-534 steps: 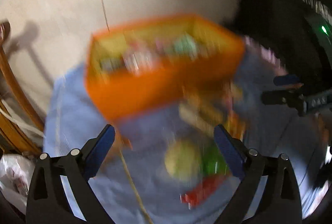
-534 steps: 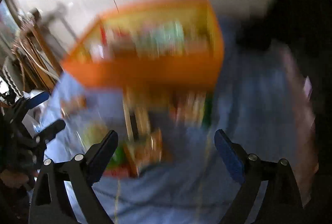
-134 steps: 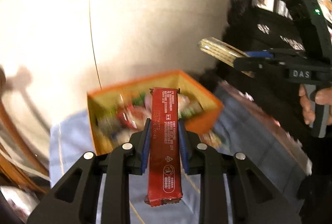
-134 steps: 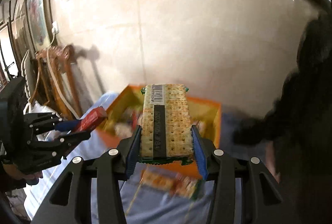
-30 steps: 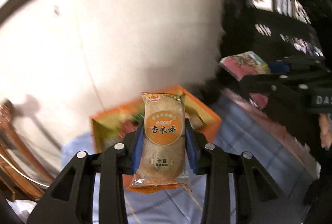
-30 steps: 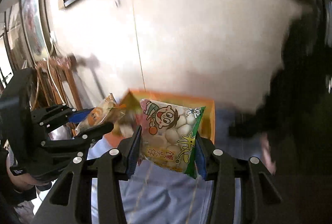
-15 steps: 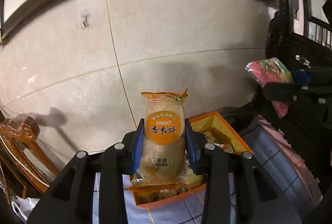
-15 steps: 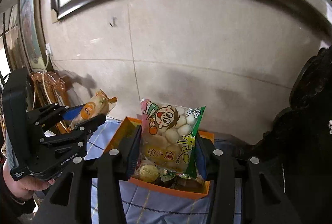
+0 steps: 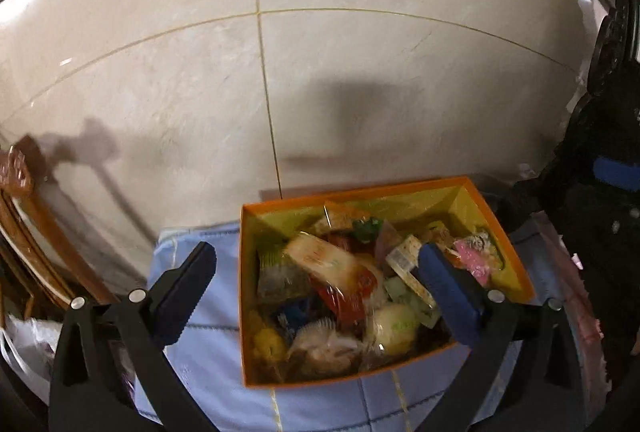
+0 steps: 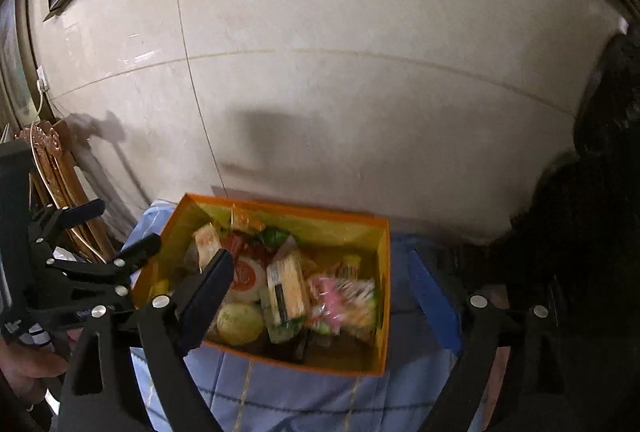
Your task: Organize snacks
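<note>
1. Orange snack box [image 9: 508, 232] resting on blue-clothed surface [image 9: 208, 364] against tiled wall [image 9: 360, 72]; packed with wrapped snacks [image 9: 332, 272]; long axis running across both views.
2. Lies directly ahead of and below both; neither clearly nearer.
3. Left hand-held gripper [image 9: 320, 292] with jaws opening, spread wide, nothing between them, touching nothing.
4. Right hand-held gripper [image 10: 324, 296] likewise opening, empty, poised above box; blurred.

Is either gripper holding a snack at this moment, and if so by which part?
Neither. The left gripper and right gripper are both opening with nothing between the pads, hovering over the orange box filled with snacks.
</note>
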`<action>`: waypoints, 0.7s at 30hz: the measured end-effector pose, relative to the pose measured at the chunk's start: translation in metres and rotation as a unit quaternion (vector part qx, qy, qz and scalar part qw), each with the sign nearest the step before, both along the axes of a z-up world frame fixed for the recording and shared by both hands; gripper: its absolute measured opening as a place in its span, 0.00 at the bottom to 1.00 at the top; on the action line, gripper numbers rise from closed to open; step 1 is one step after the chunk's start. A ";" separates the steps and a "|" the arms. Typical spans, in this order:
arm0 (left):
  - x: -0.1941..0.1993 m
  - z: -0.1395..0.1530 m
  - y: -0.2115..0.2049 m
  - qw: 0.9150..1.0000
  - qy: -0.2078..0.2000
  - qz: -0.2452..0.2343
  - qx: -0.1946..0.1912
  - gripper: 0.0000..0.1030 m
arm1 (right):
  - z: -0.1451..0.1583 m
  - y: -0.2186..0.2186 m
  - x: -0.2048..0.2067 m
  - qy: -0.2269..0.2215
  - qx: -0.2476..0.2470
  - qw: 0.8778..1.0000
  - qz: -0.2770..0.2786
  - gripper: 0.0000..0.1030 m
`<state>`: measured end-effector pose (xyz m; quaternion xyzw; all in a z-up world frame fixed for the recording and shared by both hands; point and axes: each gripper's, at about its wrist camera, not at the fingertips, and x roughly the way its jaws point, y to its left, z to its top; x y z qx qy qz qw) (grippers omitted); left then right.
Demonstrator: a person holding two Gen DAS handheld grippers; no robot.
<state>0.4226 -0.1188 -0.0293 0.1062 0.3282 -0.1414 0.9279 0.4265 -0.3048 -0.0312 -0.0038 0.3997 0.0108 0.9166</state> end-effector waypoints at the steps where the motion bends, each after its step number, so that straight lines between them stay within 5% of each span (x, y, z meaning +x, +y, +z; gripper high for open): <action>1: -0.008 0.001 0.003 1.000 -0.001 0.002 -0.006 0.96 | 0.000 0.002 -0.006 -0.002 0.004 1.000 -0.001 0.86; 12: -0.144 0.019 0.023 0.999 -0.019 -0.030 -0.015 0.96 | -0.001 0.031 -0.162 -0.037 -0.008 0.999 -0.022 0.95; 17: -0.228 0.019 0.032 0.997 -0.061 0.015 0.053 0.96 | 0.005 0.039 -0.231 -0.042 0.001 0.999 -0.023 0.96; 21: -0.285 0.019 0.034 0.994 -0.076 0.042 0.065 0.96 | 0.011 0.045 -0.280 -0.045 0.012 0.999 -0.010 0.96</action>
